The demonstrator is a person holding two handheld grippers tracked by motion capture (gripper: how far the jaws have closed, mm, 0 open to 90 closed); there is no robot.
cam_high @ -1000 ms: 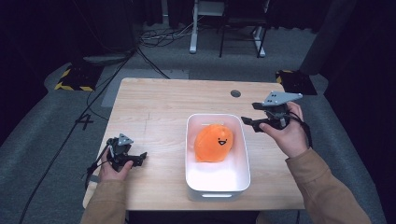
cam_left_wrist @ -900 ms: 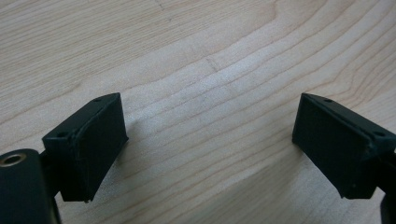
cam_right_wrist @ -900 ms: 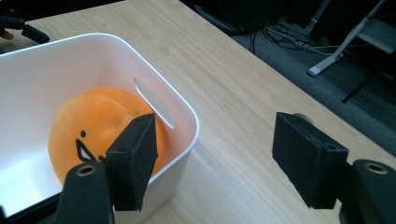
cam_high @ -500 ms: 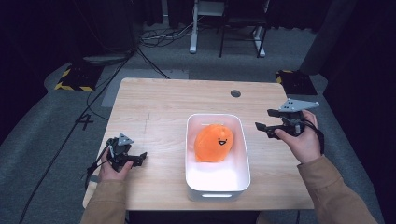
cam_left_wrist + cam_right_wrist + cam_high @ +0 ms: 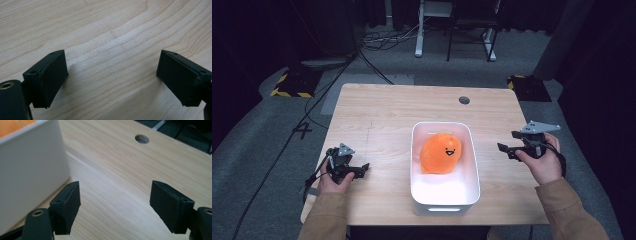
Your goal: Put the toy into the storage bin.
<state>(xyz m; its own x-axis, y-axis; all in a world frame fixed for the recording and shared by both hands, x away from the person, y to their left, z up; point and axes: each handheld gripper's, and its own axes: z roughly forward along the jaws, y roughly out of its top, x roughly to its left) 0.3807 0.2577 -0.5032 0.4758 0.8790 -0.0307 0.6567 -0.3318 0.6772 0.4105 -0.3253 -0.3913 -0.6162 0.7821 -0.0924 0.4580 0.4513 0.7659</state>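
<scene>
Over the last second the right hand-held gripper (image 5: 503, 148) has drawn back from the white rectangular plastic bin (image 5: 468, 150) toward the right edge of the frame and dropped lower, so that in the high view it now sits at centre right, well apart from the bin's right wall, held in the person's right hand (image 5: 543, 162). Its jaws stand wide apart with nothing between them; the right gripper view looks along them at bare wood, with the bin's white wall at the left of that frame and the round cable hole (image 5: 141, 138) in the light wooden desk (image 5: 382, 117) near the top. The round orange plush toy with a smiling face (image 5: 440, 152) lies inside the bin, in its upper half, at the centre of the high view, touched by neither gripper. The left hand-held gripper (image 5: 362, 169) has not moved: it rests low over the desk at lower left, and the left gripper view shows its jaws spread wide over plain wood grain. Judged from this, the toy appears already placed in the bin, and the right hand's retreat reads as the close of that placing, with both grippers empty and clear of the container.
</scene>
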